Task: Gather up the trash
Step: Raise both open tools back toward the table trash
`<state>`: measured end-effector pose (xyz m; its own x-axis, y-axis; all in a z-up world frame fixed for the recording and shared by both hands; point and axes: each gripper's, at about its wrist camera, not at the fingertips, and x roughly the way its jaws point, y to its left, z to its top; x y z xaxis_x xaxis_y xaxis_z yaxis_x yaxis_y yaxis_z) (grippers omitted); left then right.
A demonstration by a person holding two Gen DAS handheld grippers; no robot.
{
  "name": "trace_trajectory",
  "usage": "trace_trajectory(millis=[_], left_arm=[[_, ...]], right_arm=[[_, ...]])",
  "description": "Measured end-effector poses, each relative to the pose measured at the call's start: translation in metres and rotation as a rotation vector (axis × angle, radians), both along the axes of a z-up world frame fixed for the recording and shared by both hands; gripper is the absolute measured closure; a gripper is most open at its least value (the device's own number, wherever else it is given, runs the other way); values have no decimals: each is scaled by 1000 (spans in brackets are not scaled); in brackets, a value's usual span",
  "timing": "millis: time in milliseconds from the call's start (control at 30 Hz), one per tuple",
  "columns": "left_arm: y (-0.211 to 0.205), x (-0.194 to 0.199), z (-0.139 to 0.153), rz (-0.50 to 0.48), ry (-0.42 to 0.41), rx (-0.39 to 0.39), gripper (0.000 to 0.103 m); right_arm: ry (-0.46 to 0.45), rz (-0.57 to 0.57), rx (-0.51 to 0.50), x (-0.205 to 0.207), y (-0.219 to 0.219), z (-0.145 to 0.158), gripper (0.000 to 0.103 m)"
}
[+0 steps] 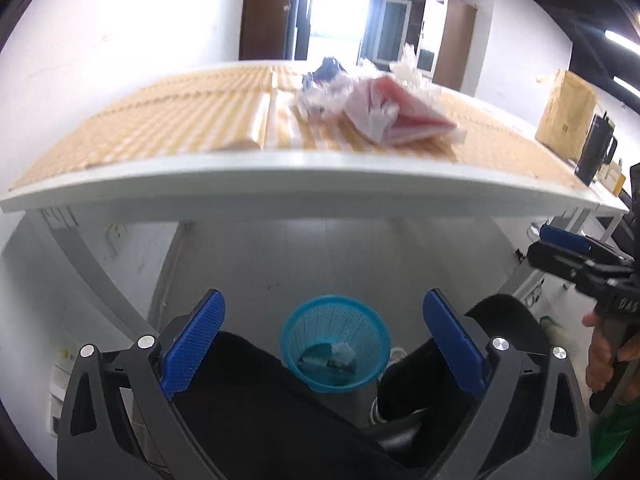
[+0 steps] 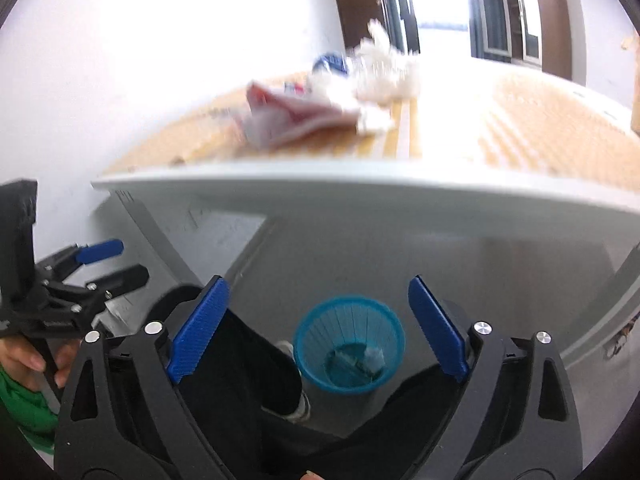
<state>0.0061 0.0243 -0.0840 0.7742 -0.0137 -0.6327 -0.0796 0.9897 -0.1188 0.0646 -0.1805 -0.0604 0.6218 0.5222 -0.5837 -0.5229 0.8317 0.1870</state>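
Note:
A blue mesh trash basket (image 1: 335,343) stands on the floor below the table edge, with a few crumpled pieces in its bottom; it also shows in the right wrist view (image 2: 349,345). On the table lies a heap of trash: a pink-red packet (image 1: 404,114), clear plastic wrap (image 1: 324,94) and a dark blue wrapper (image 1: 328,69). The right wrist view shows the pink packet (image 2: 288,118) and white crumpled plastic (image 2: 384,74). My left gripper (image 1: 324,344) is open and empty above the basket. My right gripper (image 2: 318,330) is open and empty above the basket.
The white table (image 1: 280,188) carries a yellow checkered mat (image 1: 168,120). The person's black-trousered legs (image 1: 260,400) flank the basket. A brown paper bag (image 1: 564,112) and a dark jug (image 1: 598,152) stand at the far right. The right gripper shows in the left view (image 1: 568,252).

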Motion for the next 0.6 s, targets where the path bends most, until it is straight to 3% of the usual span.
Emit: trace_trajectory(millis=[200,367,600], left_arm=[[-4,0,28,0,-70,14,6],[0,6,53,9,-116,55,6],[5,25,73,-21,-149,37,6]], right_arm=[[-82,-16,41,10,1,45,9],[-106,-26,62,19,4,67,9],[-128,2,72,41,14,92,9]])
